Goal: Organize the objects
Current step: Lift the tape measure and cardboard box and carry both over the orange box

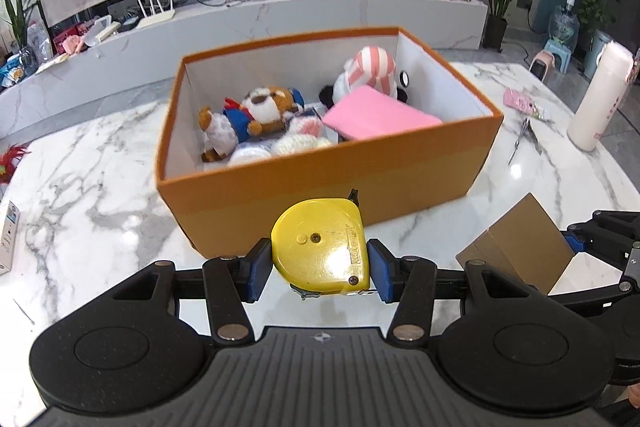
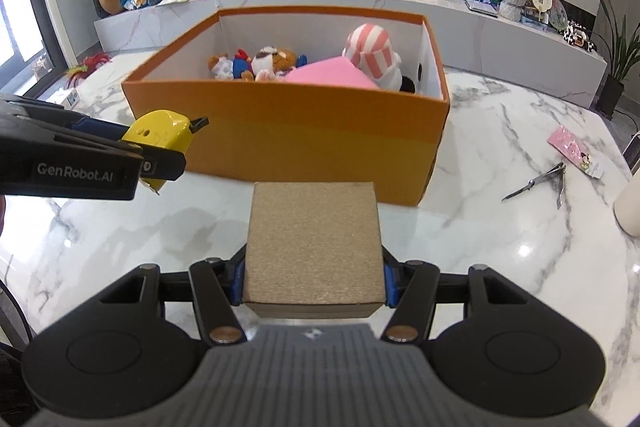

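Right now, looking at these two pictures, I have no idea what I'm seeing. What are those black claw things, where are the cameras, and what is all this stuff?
There is no robot here. A person holds a two-finger gripping tool in each hand, and a wide-angle camera on each tool looks forward along its fingers. One picture comes from the left tool, the other from the right.

The left gripper is closed on a yellow tape measure. The right gripper is closed on a small brown box. Each tool also shows at the edge of the other's picture.

Ahead, on a marble table, stands an open orange box that already holds plush toys and a pink package. Off to the right lie a metal nail clipper, a small pink packet and a white bottle.
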A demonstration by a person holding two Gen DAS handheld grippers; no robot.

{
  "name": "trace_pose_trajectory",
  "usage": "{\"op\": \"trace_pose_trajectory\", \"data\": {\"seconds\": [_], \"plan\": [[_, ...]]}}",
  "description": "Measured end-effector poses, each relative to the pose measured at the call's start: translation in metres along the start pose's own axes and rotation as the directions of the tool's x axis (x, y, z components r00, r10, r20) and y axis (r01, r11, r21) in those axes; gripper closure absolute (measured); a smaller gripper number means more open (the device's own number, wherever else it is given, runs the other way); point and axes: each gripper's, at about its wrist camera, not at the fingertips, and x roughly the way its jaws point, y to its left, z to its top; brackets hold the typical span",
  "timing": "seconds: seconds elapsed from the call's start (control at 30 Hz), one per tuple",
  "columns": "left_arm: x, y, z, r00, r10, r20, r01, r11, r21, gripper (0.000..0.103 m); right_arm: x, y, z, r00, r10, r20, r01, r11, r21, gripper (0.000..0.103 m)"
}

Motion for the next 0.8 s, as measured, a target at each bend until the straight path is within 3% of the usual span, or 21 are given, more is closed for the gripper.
{"op": "trace_pose_trajectory", "data": {"seconds": [0.23, 0.4, 0.53, 0.63, 0.8], "plan": [[-0.032, 0.018, 0.026, 0.989, 0.057, 0.137, -0.049, 0.997, -0.062, 0.044, -0.036, 0.001, 0.03, 0.988, -0.003, 0.156, -0.004, 0.999, 0.04, 0.042], [-0.025, 0.04, 0.071, 0.97, 0.074, 0.229, -0.043, 0.989, -0.141, 0.044, -0.036, -0.005, 0.085, 0.96, -0.013, 0.279, -0.015, 0.995, 0.099, 0.042], [0.013, 0.057, 0.081, 0.979, 0.059, 0.194, -0.017, 0.978, -0.21, 0.044, -0.004, -0.008, 0.11, 0.958, -0.025, 0.284, -0.016, 0.99, 0.139, 0.042], [0.048, 0.063, 0.086, 0.99, 0.063, 0.125, -0.033, 0.972, -0.235, 0.044, 0.03, -0.011, 0.116, 0.972, -0.041, 0.233, 0.005, 0.988, 0.152, 0.042], [0.081, 0.068, 0.09, 0.995, 0.055, 0.082, -0.032, 0.964, -0.265, 0.044, 0.07, -0.021, 0.121, 0.98, -0.086, 0.177, 0.057, 0.985, 0.164, 0.042]]}}
